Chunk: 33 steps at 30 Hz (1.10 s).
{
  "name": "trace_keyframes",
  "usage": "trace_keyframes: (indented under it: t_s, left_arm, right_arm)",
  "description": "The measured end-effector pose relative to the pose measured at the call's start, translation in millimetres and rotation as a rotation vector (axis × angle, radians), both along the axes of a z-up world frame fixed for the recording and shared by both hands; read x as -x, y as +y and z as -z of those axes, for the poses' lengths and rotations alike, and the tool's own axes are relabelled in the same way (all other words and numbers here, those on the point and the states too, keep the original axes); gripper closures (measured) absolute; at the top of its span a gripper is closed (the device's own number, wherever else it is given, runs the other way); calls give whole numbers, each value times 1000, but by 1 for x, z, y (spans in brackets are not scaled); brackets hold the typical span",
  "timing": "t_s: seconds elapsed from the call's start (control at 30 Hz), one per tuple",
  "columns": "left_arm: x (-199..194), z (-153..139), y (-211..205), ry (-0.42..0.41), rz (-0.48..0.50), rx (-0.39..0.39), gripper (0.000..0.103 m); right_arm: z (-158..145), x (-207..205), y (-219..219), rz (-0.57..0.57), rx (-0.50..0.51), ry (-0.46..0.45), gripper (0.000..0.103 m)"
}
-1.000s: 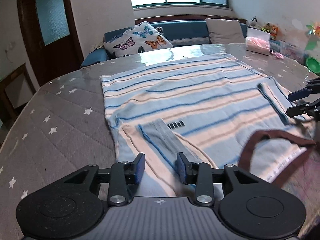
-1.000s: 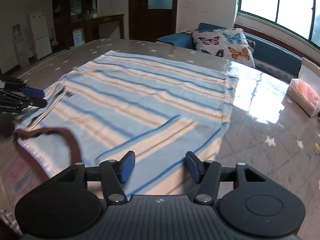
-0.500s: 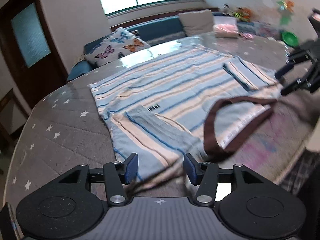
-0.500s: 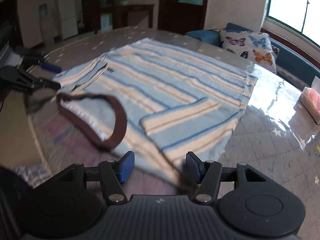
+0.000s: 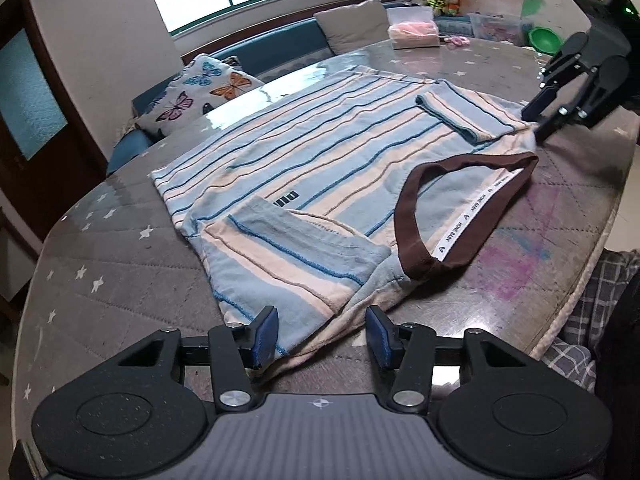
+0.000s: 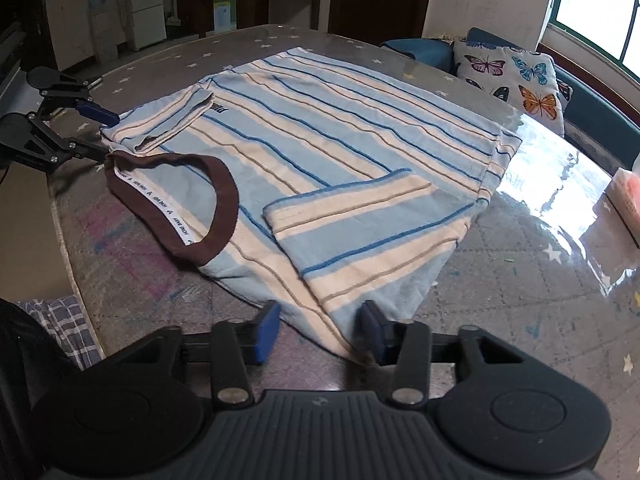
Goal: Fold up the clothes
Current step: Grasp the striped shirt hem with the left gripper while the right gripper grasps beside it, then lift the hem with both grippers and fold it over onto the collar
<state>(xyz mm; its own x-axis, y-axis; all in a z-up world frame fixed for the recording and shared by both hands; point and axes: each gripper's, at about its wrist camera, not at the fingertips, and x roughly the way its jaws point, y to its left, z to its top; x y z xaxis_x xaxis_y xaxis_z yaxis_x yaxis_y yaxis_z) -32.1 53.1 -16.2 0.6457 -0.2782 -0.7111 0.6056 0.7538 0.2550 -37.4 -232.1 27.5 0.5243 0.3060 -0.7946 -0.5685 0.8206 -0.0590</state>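
Observation:
A blue, cream and tan striped shirt (image 5: 320, 152) lies flat on the table (image 5: 100, 280), its brown collar (image 5: 412, 216) toward the near edge and both sleeves folded inward. My left gripper (image 5: 322, 334) straddles the near shoulder corner beside the folded sleeve (image 5: 288, 252). Its jaws are closing, with cloth between them and a wide gap left. My right gripper (image 6: 320, 328) straddles the other shoulder corner of the shirt (image 6: 320, 128). Its jaws are also closing around the cloth edge without clamping it. Each gripper shows in the other view: right gripper (image 5: 544, 114), left gripper (image 6: 96, 132).
A butterfly cushion (image 5: 200, 88) rests on the blue sofa beyond the table. A tissue pack (image 5: 412, 32), a green bowl (image 5: 542, 38) and toys sit at the far side. Plaid cloth (image 5: 592, 320) hangs past the table's near edge. A fridge (image 6: 146, 4) stands by the far wall.
Both grippers have drawn back from over the sleeves to the shoulder corners at the collar edge, rolling as they went. The right jaws stand narrower than before. The shirt lies as it did.

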Motion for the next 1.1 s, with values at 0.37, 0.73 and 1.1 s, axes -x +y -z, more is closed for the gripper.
trace_keyframes:
  t_s: [0.37, 0.73, 1.1]
  left_arm:
    - [-7, -1, -5, 30, 6, 61, 97]
    - [55, -62, 3, -114, -80, 155, 98]
    - [1, -108, -13, -293, -200, 158, 98]
  right_arm:
    - [-1, -5, 3, 52, -1, -34, 96]
    - [-52, 51, -5, 85, -65, -169, 98]
    - [-109, 48, -6, 97, -115, -357, 99]
